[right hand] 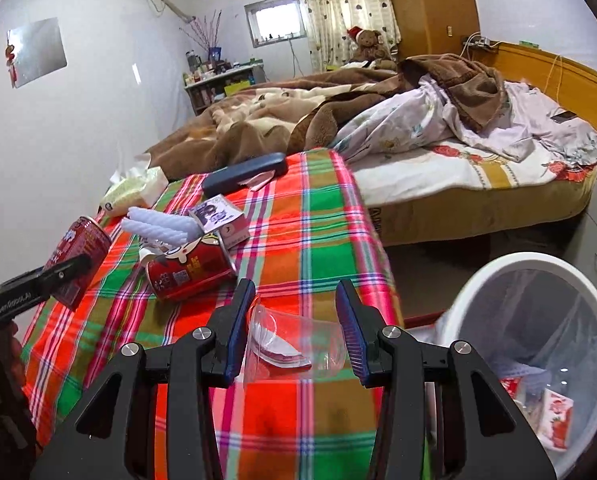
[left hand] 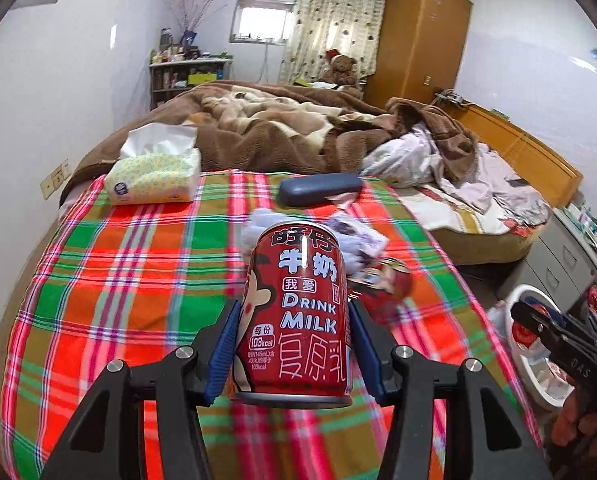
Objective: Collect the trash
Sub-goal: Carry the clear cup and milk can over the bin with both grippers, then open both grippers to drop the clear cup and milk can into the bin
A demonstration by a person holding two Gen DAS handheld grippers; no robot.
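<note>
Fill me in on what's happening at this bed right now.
A person is clearing trash off the plaid bedspread with two grippers. The left hand-held gripper is clamped on a red milk can, lifted off the cloth. The right hand-held gripper is closed on a clear plastic cup. A white bin with some trash in it stands beside the bed on the right. A red tube, a small carton and a tissue pack lie on the bedspread.
</note>
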